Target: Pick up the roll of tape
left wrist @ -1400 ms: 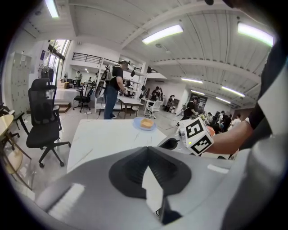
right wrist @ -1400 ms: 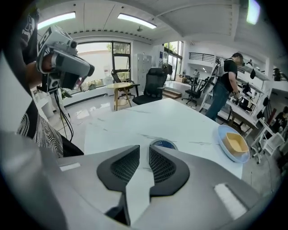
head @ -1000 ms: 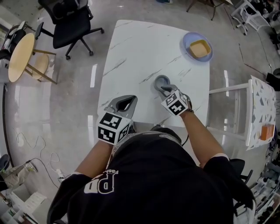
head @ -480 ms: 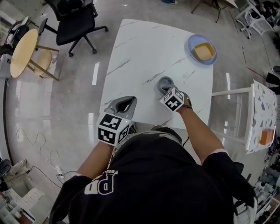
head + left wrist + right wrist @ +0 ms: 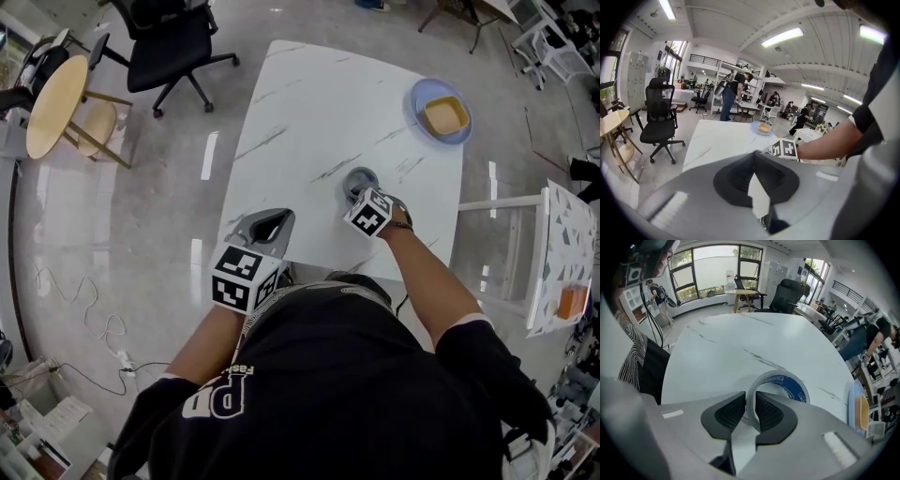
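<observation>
The roll of tape point(image 5: 789, 384) was on the near right part of the white table point(image 5: 309, 103). It was a grey ring with a blue label inside. The right gripper point(image 5: 751, 399) had its two jaws squeezed tight on the near side of the ring. One jaw was inside the hole and the other was outside. I could not tell if the roll sat on the table or was a bit above it.

The left gripper point(image 5: 272, 221) was at the near left edge of the table, well apart from the tape. Its jaws were pressed together and had nothing between them.

A blue plate point(image 5: 418, 97) sat at the far right corner of the table, and a yellow square thing point(image 5: 444, 115) lay on it. On the shiny floor past the far left corner stood a black chair point(image 5: 173, 37) with wheels. A round wooden table point(image 5: 52, 105) stood farther to the left.
</observation>
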Action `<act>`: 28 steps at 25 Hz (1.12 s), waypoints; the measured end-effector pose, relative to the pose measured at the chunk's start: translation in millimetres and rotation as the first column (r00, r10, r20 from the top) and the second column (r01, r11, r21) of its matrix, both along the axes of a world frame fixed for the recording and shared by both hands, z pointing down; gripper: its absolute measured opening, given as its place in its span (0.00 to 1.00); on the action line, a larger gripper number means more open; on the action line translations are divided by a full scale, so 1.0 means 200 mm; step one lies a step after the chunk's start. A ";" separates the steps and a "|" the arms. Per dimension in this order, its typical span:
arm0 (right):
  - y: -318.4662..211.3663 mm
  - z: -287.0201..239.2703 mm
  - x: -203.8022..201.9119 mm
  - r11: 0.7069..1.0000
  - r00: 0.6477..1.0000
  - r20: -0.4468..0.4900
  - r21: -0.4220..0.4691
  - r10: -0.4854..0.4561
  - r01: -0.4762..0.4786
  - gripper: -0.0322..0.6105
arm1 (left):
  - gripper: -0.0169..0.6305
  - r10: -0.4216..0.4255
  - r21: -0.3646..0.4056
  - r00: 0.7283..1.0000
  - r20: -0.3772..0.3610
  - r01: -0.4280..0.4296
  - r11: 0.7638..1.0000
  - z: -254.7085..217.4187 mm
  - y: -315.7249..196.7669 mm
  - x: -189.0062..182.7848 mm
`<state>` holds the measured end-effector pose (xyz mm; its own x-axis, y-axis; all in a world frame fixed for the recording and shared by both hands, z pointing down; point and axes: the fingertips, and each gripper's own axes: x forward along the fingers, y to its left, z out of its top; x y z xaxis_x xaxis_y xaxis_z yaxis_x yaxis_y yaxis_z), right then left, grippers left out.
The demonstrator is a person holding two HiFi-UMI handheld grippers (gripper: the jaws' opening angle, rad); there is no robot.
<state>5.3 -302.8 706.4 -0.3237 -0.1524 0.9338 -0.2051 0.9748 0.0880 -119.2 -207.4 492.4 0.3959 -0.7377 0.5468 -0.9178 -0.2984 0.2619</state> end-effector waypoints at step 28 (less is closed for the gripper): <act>-0.03 -0.17 -0.05 0.998 0.993 0.102 -0.012 0.063 -0.062 0.12 | 0.11 0.033 0.008 0.999 -0.006 -0.033 0.999 0.00 -0.06 0.02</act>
<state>-5.5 -308.3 672.9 -0.4078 -0.1672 0.8976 -0.2732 0.9604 0.0547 -114.6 -218.9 491.4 0.4236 -0.7283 0.5387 -0.9057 -0.3309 0.2649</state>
